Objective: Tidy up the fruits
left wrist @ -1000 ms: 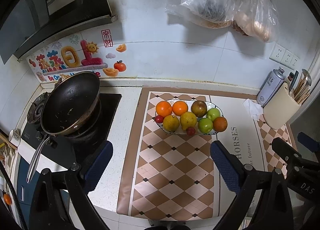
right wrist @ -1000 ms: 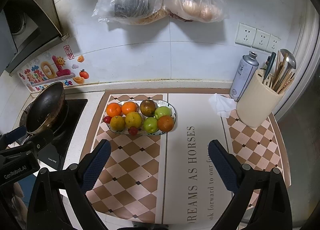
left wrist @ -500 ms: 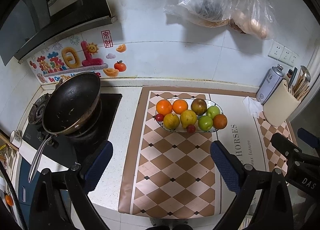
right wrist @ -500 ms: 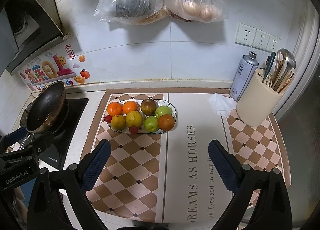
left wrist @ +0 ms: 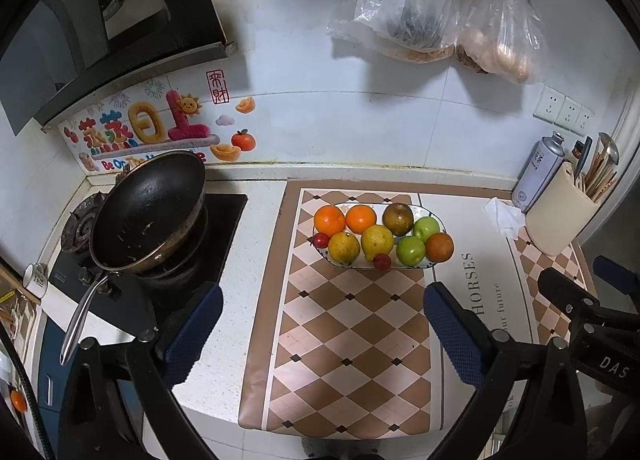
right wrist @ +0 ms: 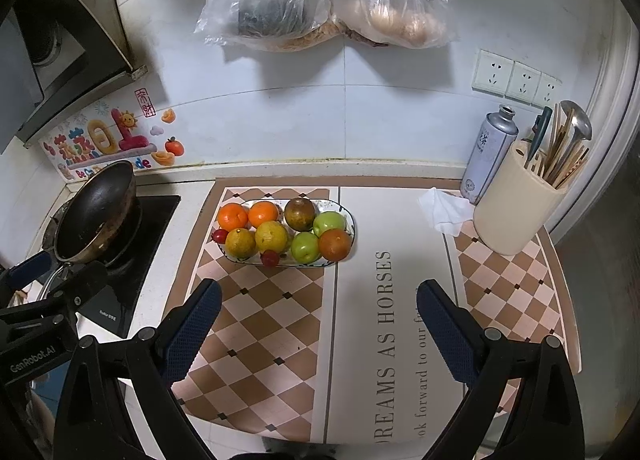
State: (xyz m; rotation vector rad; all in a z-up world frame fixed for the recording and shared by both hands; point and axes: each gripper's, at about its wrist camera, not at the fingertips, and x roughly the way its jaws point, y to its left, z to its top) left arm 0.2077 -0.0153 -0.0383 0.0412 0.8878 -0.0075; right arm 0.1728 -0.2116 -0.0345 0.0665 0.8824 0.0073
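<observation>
We are holding the left gripper [left wrist: 322, 334] and right gripper [right wrist: 318, 330] spread wide and empty above a checkered mat [right wrist: 256, 324] on the kitchen counter [left wrist: 256, 220]. The plate [right wrist: 347, 216] of fruits [right wrist: 272, 236] is sitting ahead of both, a pan [left wrist: 148, 208] resting further left.

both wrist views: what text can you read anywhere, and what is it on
"DREAMS AS HORSES" partly cut off, on the counter mat
"ok forward to our fu…" same mat, partial
"GenRobot.AI" on the left gripper
"DAS" on the right gripper
"来财" red seal on the wall sticker
Spray can label: too small
</observation>
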